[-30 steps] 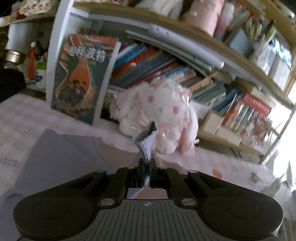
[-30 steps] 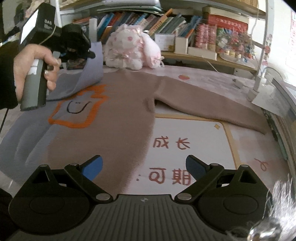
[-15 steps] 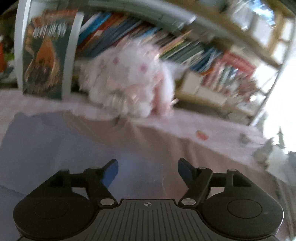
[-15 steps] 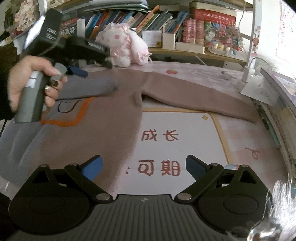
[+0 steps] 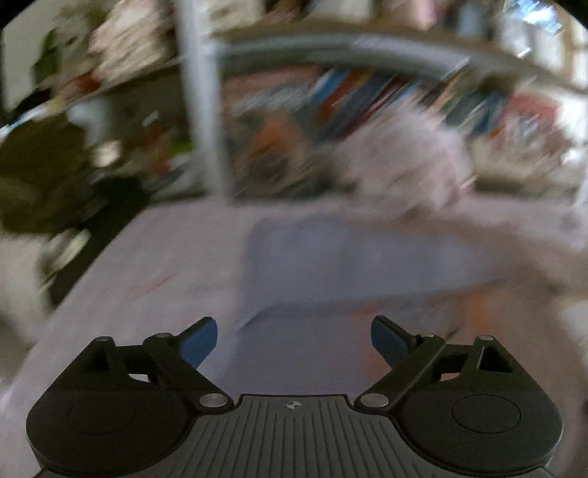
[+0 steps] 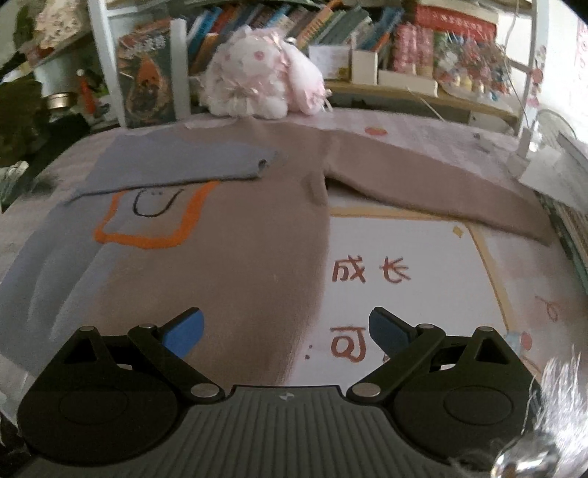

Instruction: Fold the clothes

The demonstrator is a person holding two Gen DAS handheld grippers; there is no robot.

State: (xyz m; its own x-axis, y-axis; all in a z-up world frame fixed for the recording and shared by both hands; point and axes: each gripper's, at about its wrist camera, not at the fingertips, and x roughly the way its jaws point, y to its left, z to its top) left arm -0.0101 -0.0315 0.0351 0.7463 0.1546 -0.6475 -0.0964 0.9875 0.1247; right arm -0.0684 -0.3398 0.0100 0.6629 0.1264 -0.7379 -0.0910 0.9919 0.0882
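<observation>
The grey left sleeve (image 6: 176,165) of the two-tone sweater (image 6: 228,257) now lies folded across the chest, its cuff resting near the collar, just above the orange-outlined smiling face (image 6: 150,217). A second ago the left tool (image 5: 294,340) held that cuff pinched and lifted; half a second ago its jaws had already parted, and now it stands wide open and empty, its view smeared by fast motion as it swings away to the left of the garment. The hand and tool that filled the left of the right tool's view are gone from it.

The right tool (image 6: 286,331) is likewise open and holding nothing, hovering over the sweater's lower hem, with the garment spread on the surface directly ahead of it. The brown right sleeve (image 6: 441,184) stretches out unfolded, ahead and to the right, over the printed mat (image 6: 404,257). A pink plush toy (image 6: 261,84) sits beyond the collar against the bookshelf (image 6: 330,33).

One sleeve fold appears complete; the matching fold of the brown sleeve likely falls to the right tool next.
</observation>
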